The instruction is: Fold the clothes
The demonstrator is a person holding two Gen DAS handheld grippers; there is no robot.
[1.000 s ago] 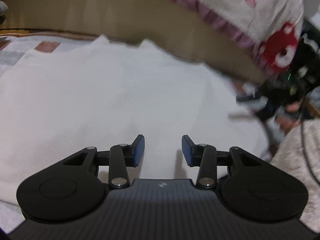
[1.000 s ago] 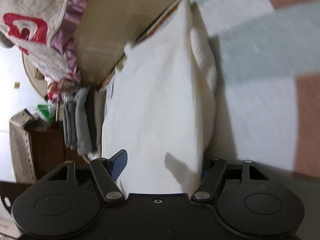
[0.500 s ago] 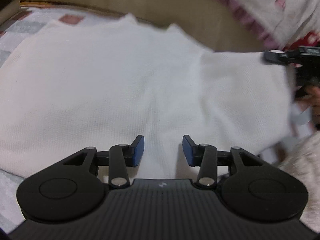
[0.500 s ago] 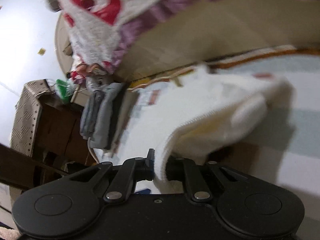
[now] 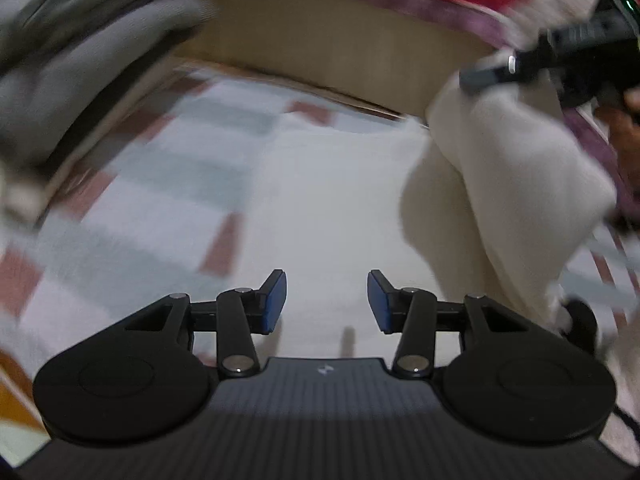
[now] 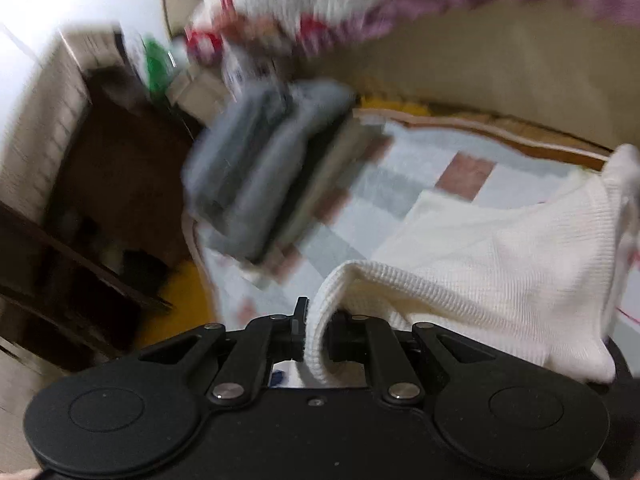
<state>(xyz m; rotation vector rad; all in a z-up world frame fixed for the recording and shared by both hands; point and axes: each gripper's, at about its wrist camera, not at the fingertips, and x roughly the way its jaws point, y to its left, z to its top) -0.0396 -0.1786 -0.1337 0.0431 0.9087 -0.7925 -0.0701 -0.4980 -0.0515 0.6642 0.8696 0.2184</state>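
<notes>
Carrying the white garment (image 6: pixel 500 264) clamped in our right gripper (image 6: pixel 316 340), we should lay it flat toward twelve o'clock; left gripper (image 5: pixel 327 304) gapes empty

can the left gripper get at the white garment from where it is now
Probably yes: the left gripper is open and empty, and the white garment hangs up to its right from the right gripper, with nothing between.

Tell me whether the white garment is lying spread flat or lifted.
Lifted. The right tool is shut on the ribbed edge of the white garment, which hangs bunched above the checked cover.
</notes>
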